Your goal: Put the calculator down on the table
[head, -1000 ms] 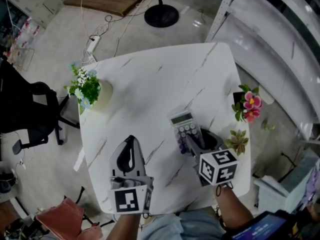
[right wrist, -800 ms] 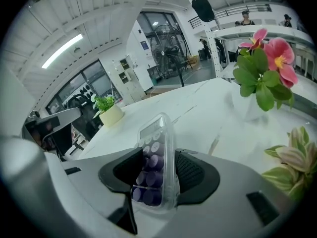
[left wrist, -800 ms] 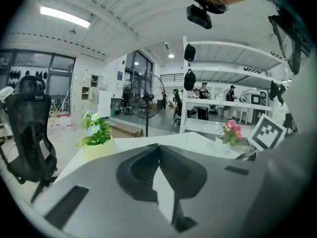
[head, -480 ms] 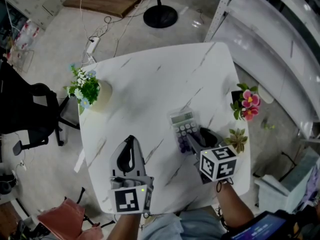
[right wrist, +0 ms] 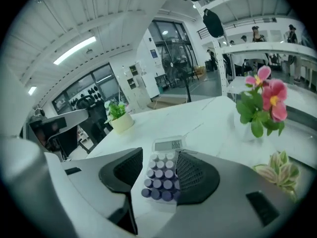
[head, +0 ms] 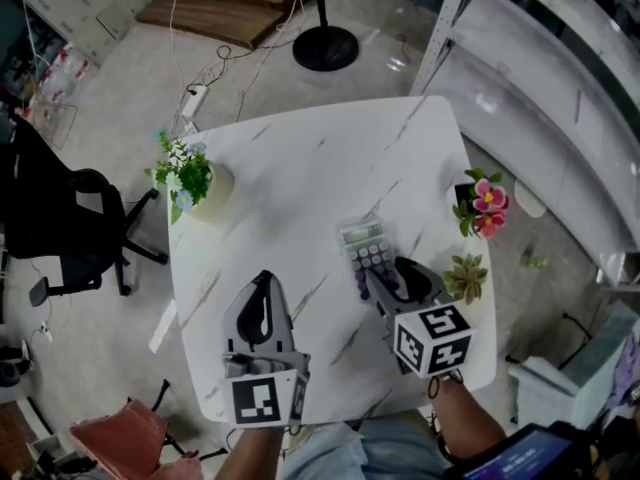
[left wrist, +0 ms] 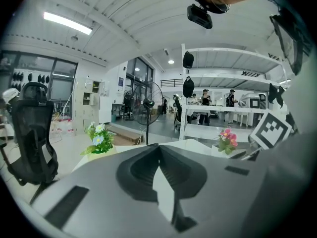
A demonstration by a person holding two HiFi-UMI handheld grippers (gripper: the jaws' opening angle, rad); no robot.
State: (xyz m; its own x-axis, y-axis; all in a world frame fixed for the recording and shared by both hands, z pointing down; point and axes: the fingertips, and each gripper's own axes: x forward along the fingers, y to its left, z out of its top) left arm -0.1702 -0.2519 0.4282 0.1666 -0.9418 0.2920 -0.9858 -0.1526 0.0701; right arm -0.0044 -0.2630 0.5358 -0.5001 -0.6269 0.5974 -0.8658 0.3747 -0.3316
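Little had changed since a second before: the right gripper [head: 385, 276] had drawn slightly toward the near edge, and the calculator [head: 368, 256] sat at much the same place on the desk [head: 300, 168].

Finding 1: the right gripper's fingers were clamped on the calculator [right wrist: 163, 170], one on each long side, at its keypad end.

Finding 2: the calculator's long axis ran near to far, in line with the fingers, display end far. It lay low at the right-of-centre part of the desk; contact with the surface could not be confirmed.

Finding 3: the left gripper [head: 262, 280] had its fingers together on nothing and stood well apart at near left.

Assessment: release rests with the right gripper alone. A small plant [head: 467, 278] stood just to its right.
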